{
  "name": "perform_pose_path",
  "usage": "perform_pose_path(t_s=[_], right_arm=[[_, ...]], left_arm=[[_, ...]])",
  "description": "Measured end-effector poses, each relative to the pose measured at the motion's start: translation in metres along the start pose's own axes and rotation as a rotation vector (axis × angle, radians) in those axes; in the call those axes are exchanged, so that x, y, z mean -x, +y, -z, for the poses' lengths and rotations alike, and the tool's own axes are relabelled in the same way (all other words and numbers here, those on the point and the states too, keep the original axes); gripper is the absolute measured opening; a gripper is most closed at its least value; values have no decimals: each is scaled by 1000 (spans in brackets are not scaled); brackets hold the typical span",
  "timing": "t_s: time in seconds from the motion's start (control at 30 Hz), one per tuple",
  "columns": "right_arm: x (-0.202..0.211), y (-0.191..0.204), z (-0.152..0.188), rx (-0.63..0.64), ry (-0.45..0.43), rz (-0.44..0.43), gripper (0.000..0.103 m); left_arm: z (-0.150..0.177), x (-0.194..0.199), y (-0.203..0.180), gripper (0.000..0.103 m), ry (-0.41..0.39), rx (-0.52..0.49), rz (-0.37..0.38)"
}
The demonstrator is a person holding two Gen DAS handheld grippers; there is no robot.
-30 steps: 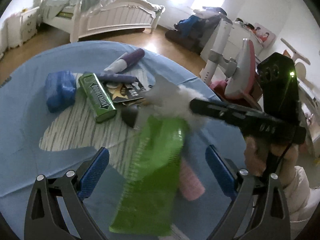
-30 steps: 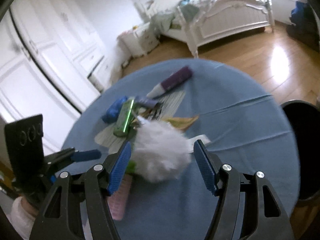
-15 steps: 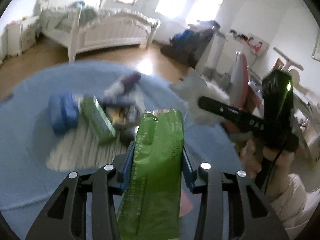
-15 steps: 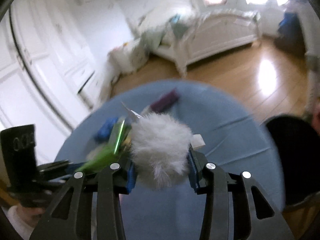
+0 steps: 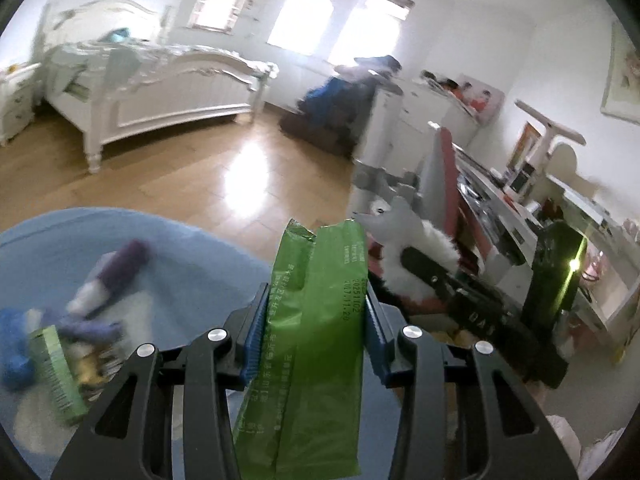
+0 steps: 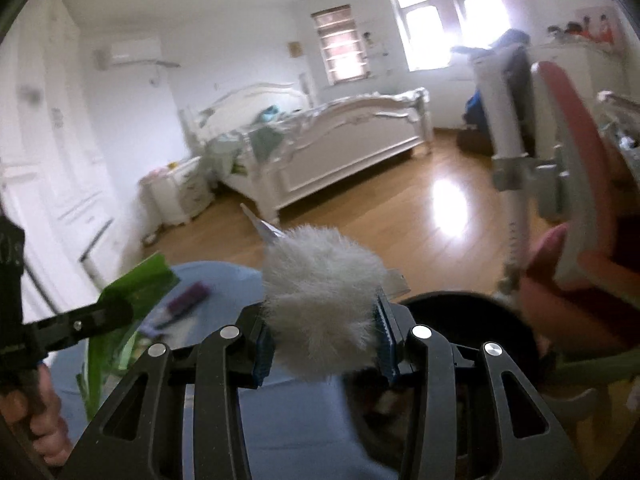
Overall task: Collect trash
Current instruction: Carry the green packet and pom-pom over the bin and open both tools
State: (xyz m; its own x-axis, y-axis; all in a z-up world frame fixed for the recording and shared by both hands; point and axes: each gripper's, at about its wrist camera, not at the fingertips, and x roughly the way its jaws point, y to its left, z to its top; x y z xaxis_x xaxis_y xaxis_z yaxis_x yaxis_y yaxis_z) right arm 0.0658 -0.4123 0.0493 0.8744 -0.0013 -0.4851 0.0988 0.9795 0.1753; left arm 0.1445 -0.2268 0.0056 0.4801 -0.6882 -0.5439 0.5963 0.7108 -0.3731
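Observation:
My left gripper is shut on a green foil wrapper and holds it upright above the blue table. My right gripper is shut on a white fluffy ball with a paper tag, lifted over the table's right edge near the black trash bin. The fluffy ball and the right gripper also show in the left wrist view. The green wrapper shows at the left of the right wrist view.
On the table lie a purple and white tube, a green box, a blue object and other blurred litter. A pink chair stands right of the bin. A white bed stands beyond on the wooden floor.
Both grippers shut, the left on the green wrapper and the right on the fluffy ball, then lifted them off the table. The right gripper moved right toward the black bin.

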Motion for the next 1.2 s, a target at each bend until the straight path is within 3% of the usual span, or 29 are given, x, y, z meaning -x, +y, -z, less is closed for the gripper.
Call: perform_pose_path(t_s=[0.2, 0.43, 0.7, 1.2], right_arm=[[-6, -43, 3, 19, -23, 114, 42], [-29, -82, 7, 5, -21, 202, 42], [-52, -113, 15, -32, 10, 221, 42], [-68, -122, 22, -59, 43, 211, 43]], left_arm=[[-16, -58, -33, 42, 39, -33, 60], [-25, -115, -45, 42, 102, -38, 62], [-23, -150, -40, 43, 158, -7, 57], [-21, -172, -36, 43, 201, 5, 41]])
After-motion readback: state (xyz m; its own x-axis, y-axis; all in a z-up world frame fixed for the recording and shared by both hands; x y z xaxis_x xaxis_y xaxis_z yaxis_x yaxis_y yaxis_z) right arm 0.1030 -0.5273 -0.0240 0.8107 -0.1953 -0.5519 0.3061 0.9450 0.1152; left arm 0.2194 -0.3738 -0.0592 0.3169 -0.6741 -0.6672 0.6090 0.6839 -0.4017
